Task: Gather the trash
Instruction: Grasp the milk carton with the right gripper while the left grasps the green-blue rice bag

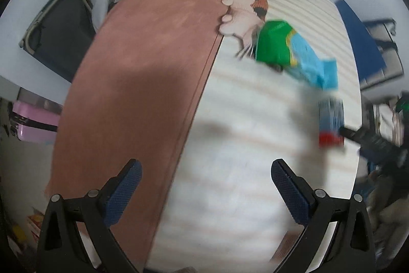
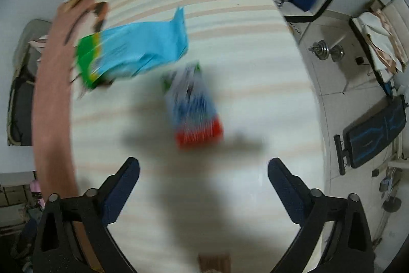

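Approaching trash, nothing picked up yet; next move, judged: lower right gripper (image 2: 203,172) onto nearest piece and close. Right gripper spread wide, empty, touching nothing, pointing down at striped cream tablecloth (image 2: 230,17). Just ahead of fingertips, slightly right of centre: small blue-and-white wrapper with red end (image 2: 194,106), blurred, lying flat. Farther ahead, to the left: crumpled light-blue and green plastic bag (image 2: 133,50), just beside wrapper, contact unclear. Left gripper (image 1: 206,173) also wide apart, empty, over cloth; same bag (image 1: 288,50) well ahead to its right.
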